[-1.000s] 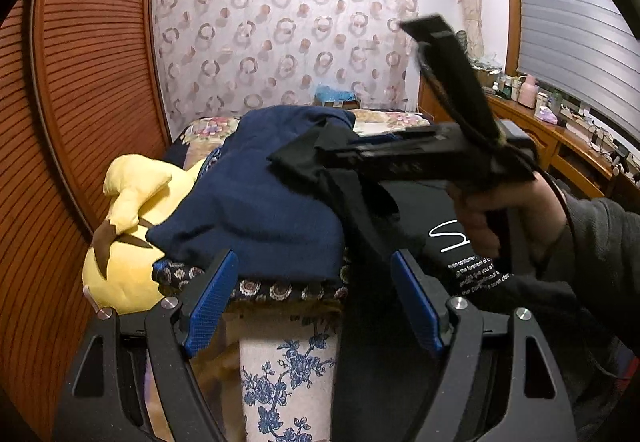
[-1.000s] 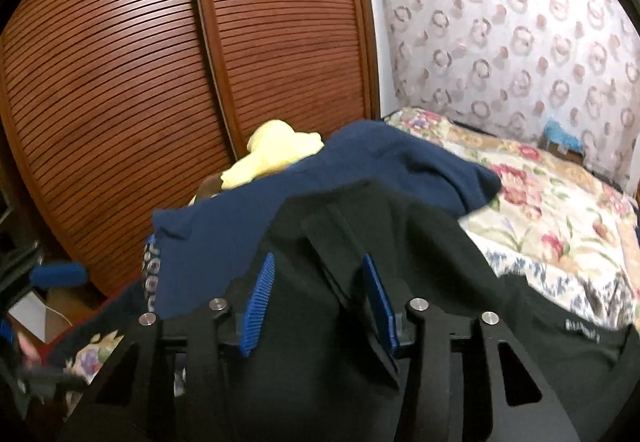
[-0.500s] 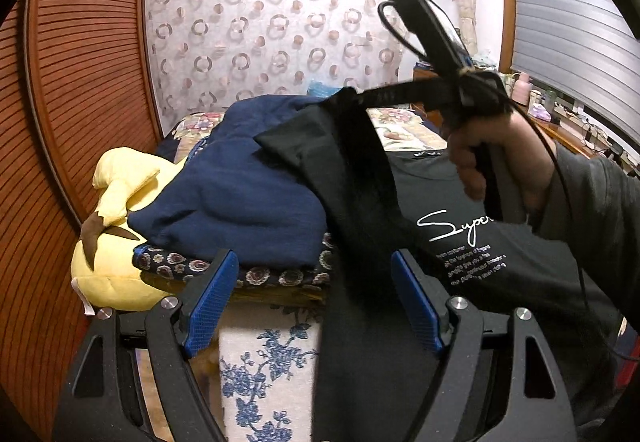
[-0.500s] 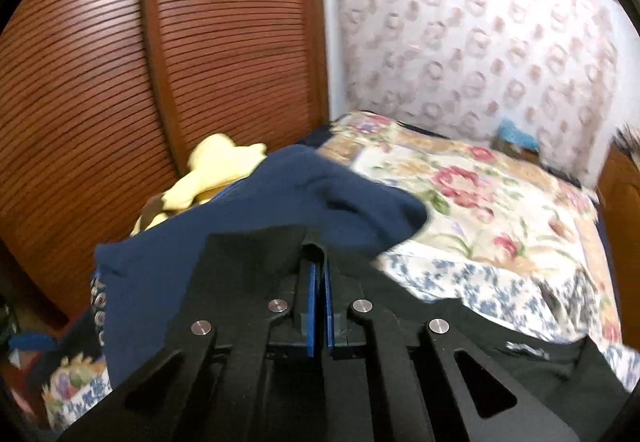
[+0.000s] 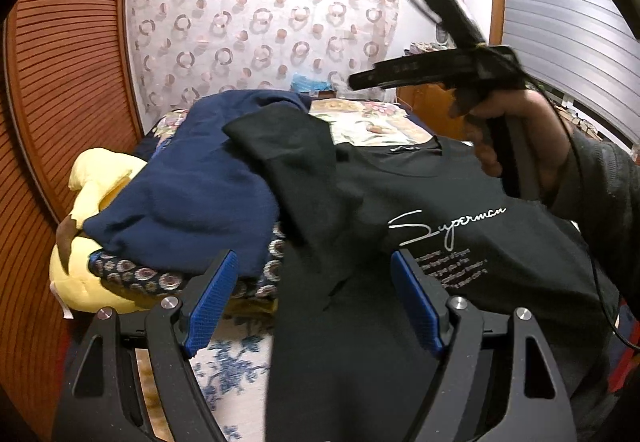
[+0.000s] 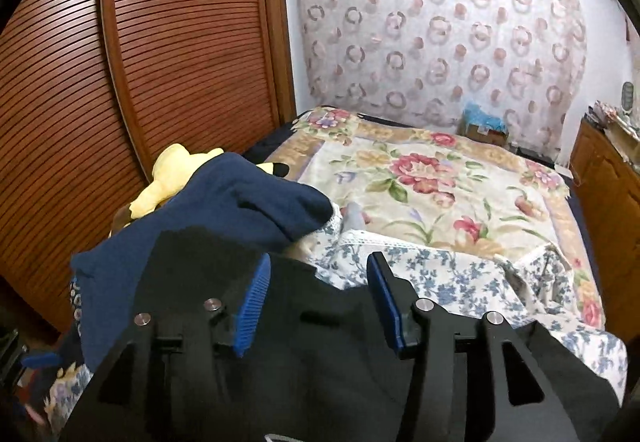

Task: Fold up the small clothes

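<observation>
Here we are looking at a black T-shirt (image 5: pixel 460 210) lying spread on the bed, its front facing up with white script lettering (image 5: pixel 448 222) across the chest and the collar pointing toward the far wall. One sleeve (image 5: pixel 288 146) is lying thrown over the neighbouring navy garment (image 5: pixel 188 198), which is heaped at the bed's left edge.

We are holding the left tongs (image 5: pixel 312 302) low over the shirt's near hem; their blue pads (image 5: pixel 210 302) are standing wide apart with black cloth below and between them, and we are seeing no pad pressing on it. The right tongs (image 6: pixel 316 302), carried by a hand (image 5: pixel 516 138) in a grey sleeve (image 5: pixel 600 194), are hovering above the collar area in the left wrist view. Their jaws are opening, and in the right wrist view nothing is sitting between the pads; black cloth is lying beneath them.

Moving outward, a yellow plush toy (image 5: pixel 92 210) is resting under and beside the navy garment at the left. A flowered bedspread (image 6: pixel 432 186) is covering the far part of the bed, with a blue-and-white floral sheet (image 6: pixel 460 274) nearer us. Slatted wooden doors (image 6: pixel 140 54) are standing on the left, a ring-patterned curtain (image 6: pixel 440 34) is hanging behind, and a wooden cabinet (image 6: pixel 608 178) is standing on the right.
</observation>
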The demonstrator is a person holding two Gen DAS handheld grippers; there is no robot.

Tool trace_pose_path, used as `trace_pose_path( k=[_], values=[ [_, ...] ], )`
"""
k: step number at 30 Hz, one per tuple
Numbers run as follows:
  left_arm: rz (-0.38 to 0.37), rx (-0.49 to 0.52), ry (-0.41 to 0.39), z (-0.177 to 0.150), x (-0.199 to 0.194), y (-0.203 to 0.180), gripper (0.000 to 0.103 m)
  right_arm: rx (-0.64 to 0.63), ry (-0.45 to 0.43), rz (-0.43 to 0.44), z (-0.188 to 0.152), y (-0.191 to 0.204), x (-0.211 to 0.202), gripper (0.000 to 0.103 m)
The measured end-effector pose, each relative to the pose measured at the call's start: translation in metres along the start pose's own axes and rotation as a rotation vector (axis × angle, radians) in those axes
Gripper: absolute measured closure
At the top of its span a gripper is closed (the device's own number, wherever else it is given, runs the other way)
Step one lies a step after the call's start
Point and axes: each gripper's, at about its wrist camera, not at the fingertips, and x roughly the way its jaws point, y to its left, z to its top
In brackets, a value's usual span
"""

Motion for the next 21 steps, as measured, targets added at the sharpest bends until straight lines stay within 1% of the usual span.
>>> trace_pose_path(
  k=[1,4,7,10,15,21],
  values=[
    [-0.004,0.000,0.003,0.001,0.002,-0.003,0.024,0.000,-0.002,-0.003,0.014,0.008,-0.005,0.051],
    [-0.016,0.003,0.011,0.002,0.006,-0.009,0.024,-0.003,-0.020,-0.005,0.008,0.008,-0.030,0.051],
    [-0.024,0.006,0.021,0.002,0.013,-0.019,0.024,-0.010,-0.027,-0.011,-0.014,0.005,-0.058,0.051],
    [-0.034,0.007,0.029,0.003,0.020,-0.028,0.024,-0.004,-0.015,-0.025,-0.041,-0.002,-0.084,0.050],
    [-0.045,0.009,0.054,0.006,0.034,-0.043,0.024,-0.001,0.030,-0.092,-0.082,-0.024,-0.125,0.050],
    [-0.057,0.033,0.088,0.005,0.048,-0.061,0.024,0.066,0.046,-0.165,-0.132,-0.052,-0.173,0.050]
  ],
)
